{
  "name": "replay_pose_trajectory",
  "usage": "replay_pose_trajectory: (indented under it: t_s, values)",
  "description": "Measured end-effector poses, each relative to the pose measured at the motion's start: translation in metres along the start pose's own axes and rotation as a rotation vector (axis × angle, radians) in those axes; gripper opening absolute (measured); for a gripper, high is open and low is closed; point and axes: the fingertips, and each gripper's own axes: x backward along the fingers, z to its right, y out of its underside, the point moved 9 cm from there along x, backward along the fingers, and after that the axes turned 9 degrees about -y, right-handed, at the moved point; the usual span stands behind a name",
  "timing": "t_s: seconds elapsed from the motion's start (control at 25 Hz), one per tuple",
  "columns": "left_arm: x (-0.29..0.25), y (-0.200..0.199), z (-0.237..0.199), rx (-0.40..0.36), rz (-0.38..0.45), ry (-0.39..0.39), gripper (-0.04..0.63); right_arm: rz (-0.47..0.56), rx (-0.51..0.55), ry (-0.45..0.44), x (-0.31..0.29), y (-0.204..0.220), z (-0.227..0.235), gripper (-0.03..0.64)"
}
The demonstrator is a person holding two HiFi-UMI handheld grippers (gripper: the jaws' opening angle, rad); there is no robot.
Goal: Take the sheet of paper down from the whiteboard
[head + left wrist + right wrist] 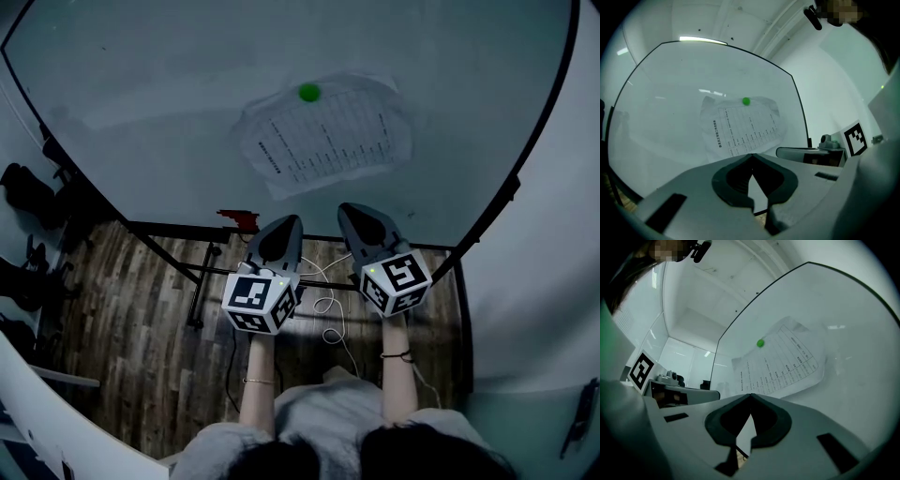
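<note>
A printed sheet of paper (323, 139) hangs on the whiteboard (169, 112), pinned near its top edge by a round green magnet (308, 92). In the left gripper view the sheet (743, 129) and magnet (746, 101) lie ahead, above the jaws. The right gripper view shows the sheet (785, 364) and magnet (760, 343) too. My left gripper (288, 221) and right gripper (352, 210) are side by side just below the sheet, short of the board, both shut with nothing between the fingers.
The whiteboard stands on a black frame (192, 272) over a wooden floor (122, 347). A red object (238, 218) sits at the board's lower edge. White cables (330, 309) lie on the floor. Dark chairs (33, 202) stand at the left.
</note>
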Motion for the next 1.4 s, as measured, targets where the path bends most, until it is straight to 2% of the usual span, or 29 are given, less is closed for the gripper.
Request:
replay_pose_trajectory:
  t_s: [0.36,0.72,1.0,1.24,1.4]
  values:
    - [-0.021,-0.007,0.004,-0.004,0.046,-0.023,0.003,0.008,-0.039,-0.064,-0.008,0.000,0.017,0.002]
    - [-0.041,-0.031,-0.009,-0.055,0.100,-0.042,0.003,0.023,-0.130,-0.015,-0.015,0.007,0.040,0.002]
    - [-0.060,-0.059,-0.010,-0.105,0.137,0.005,0.003,0.041,-0.169,0.037,-0.012,0.007,0.050,0.002]
    - [-0.074,-0.081,-0.008,-0.177,0.168,0.025,0.005,0.049,-0.204,0.057,-0.016,0.009,0.056,0.003]
    - [-0.079,-0.097,-0.011,-0.216,0.201,0.019,0.015,0.052,-0.230,0.063,-0.020,0.008,0.057,0.044]
